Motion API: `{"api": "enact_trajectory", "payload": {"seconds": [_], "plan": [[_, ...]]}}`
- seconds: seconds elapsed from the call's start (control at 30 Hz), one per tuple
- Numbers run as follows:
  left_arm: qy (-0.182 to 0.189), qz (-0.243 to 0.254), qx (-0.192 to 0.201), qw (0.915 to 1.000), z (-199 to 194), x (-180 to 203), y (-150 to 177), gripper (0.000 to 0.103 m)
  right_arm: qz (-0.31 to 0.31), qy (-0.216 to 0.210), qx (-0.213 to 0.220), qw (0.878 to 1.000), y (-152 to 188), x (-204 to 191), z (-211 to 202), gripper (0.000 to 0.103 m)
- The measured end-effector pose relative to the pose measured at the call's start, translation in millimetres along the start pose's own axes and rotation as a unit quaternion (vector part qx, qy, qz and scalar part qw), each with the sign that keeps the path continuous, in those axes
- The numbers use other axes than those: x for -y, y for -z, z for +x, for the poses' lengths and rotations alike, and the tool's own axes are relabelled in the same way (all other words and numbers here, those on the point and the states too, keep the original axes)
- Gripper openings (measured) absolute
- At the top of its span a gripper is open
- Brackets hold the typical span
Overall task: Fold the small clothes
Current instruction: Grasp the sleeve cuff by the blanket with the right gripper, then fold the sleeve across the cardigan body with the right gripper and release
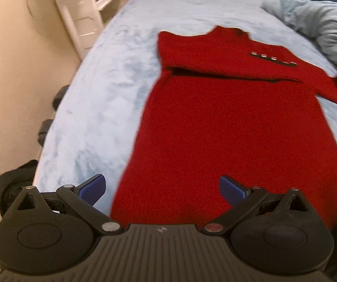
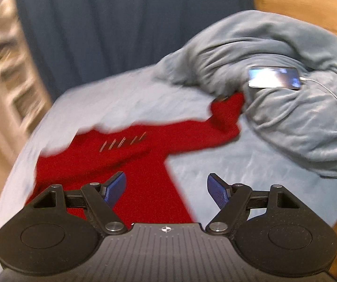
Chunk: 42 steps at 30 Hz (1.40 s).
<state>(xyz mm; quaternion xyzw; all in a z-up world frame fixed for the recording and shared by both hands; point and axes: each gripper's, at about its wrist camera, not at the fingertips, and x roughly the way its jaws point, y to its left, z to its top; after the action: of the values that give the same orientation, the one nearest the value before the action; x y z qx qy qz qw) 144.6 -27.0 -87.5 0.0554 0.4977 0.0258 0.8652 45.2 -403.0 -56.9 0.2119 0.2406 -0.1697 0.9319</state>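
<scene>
The bed (image 1: 102, 89) held the red sweater (image 1: 215, 129), lying flat with one sleeve already across its chest and the other (image 2: 203, 129) stretched toward the blanket (image 2: 286, 122). I judged the sleeve-folding step half done. My left gripper (image 1: 162, 189) and right gripper (image 2: 166, 188) both hung spread, empty. Next I needed to pinch that far cuff and carry it across.

Bed (image 1: 112, 75) carries red sweater (image 1: 215, 129), rumpled blanket (image 2: 274, 108).
</scene>
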Motion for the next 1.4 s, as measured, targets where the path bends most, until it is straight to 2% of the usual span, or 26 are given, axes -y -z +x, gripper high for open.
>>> {"api": "enact_trajectory", "payload": {"seconds": [0.07, 0.17, 0.23, 0.33, 0.43, 0.53, 0.6, 0.63, 0.67, 0.7, 0.73, 0.8, 0.87, 0.93, 1.0, 1.07, 1.1, 1.13, 1.17, 1.2, 1.23, 1.27, 1.3, 1.33, 1.37, 1.4], "plan": [[-0.013, -0.012, -0.01, 0.9998, 13, -4, -13, 0.103, 0.072, 0.016, -0.002, 0.997, -21, 35, 44, 0.08], [-0.025, -0.032, -0.028, 0.9988, 30, -8, -27, 0.103, 0.174, 0.048, -0.027, 0.983, -42, 85, 119, 0.08], [-0.037, -0.039, -0.04, 0.9978, 42, -9, -35, 0.103, 0.216, 0.063, -0.047, 0.973, -52, 108, 166, 0.08], [-0.048, -0.041, -0.055, 0.9965, 55, -6, -43, 0.103, 0.275, 0.061, -0.075, 0.957, -57, 136, 232, 0.08], [-0.05, -0.053, -0.077, 0.9943, 71, -6, -49, 0.103, 0.305, 0.067, -0.101, 0.945, -54, 145, 276, 0.08], [-0.051, -0.061, -0.094, 0.9924, 84, -4, -54, 0.103, 0.306, 0.073, -0.114, 0.942, -48, 147, 307, 0.083], [-0.052, -0.061, -0.101, 0.9916, 91, -2, -56, 0.103, 0.306, 0.075, -0.097, 0.944, -48, 146, 314, 0.084], [-0.051, -0.062, -0.103, 0.9914, 93, -2, -56, 0.103, 0.306, 0.07, -0.083, 0.946, -48, 146, 315, 0.08], [-0.05, -0.063, -0.105, 0.9912, 95, -2, -57, 0.103, 0.309, 0.056, -0.067, 0.947, -50, 145, 313, 0.047], [-0.049, -0.065, -0.105, 0.9911, 96, -1, -58, 0.103, 0.313, 0.044, -0.061, 0.947, -51, 146, 313, 0.028], [-0.048, -0.066, -0.106, 0.991, 96, -1, -59, 0.103, 0.316, 0.03, -0.046, 0.947, -54, 145, 309, 0.019], [-0.048, -0.069, -0.104, 0.991, 96, -2, -61, 0.103, 0.294, 0.016, -0.01, 0.956, -60, 134, 294, 0.015], [-0.048, -0.072, -0.102, 0.991, 98, -5, -62, 0.103, 0.284, 0.018, 0.002, 0.959, -66, 125, 284, 0.014], [-0.047, -0.078, -0.102, 0.9906, 99, -8, -62, 0.103, 0.257, 0.073, -0.01, 0.964, -74, 112, 283, 0.014], [-0.041, -0.087, -0.103, 0.99, 99, -14, -63, 0.103, 0.17, 0.124, -0.002, 0.977, -86, 78, 279, 0.013], [-0.039, -0.097, -0.102, 0.9893, 96, -22, -62, 0.103, 0.035, 0.123, 0.051, 0.99, -98, 16, 262, 0.011], [-0.041, -0.1, -0.1, 0.989, 95, -25, -61, 0.103, -0.044, 0.115, 0.085, 0.989, -99, -23, 250, 0.011], [-0.044, -0.103, -0.098, 0.9888, 94, -29, -61, 0.103, -0.122, 0.093, 0.122, 0.981, -93, -62, 235, 0.011], [-0.047, -0.107, -0.096, 0.9884, 94, -33, -60, 0.103, -0.205, 0.05, 0.159, 0.964, -77, -104, 216, 0.011], [-0.05, -0.113, -0.097, 0.9877, 94, -36, -59, 0.103, -0.282, -0.001, 0.183, 0.942, -53, -140, 198, 0.011], [-0.051, -0.121, -0.099, 0.9864, 95, -39, -58, 0.103, -0.36, -0.059, 0.192, 0.911, -23, -168, 185, 0.015], [-0.049, -0.129, -0.102, 0.9851, 96, -42, -57, 0.103, -0.441, -0.122, 0.165, 0.874, 18, -192, 178, 0.025], [-0.044, -0.136, -0.104, 0.9843, 95, -44, -56, 0.103, -0.491, -0.155, 0.112, 0.85, 49, -204, 180, 0.034], [-0.037, -0.14, -0.106, 0.9838, 94, -46, -55, 0.103, -0.531, -0.165, 0.047, 0.83, 81, -210, 187, 0.06], [-0.032, -0.138, -0.107, 0.9842, 93, -46, -55, 0.103, -0.553, -0.149, 0.004, 0.82, 108, -209, 193, 0.07], [-0.03, -0.134, -0.105, 0.985, 91, -47, -54, 0.103, -0.559, -0.13, -0.018, 0.819, 125, -201, 196, 0.07]]}}
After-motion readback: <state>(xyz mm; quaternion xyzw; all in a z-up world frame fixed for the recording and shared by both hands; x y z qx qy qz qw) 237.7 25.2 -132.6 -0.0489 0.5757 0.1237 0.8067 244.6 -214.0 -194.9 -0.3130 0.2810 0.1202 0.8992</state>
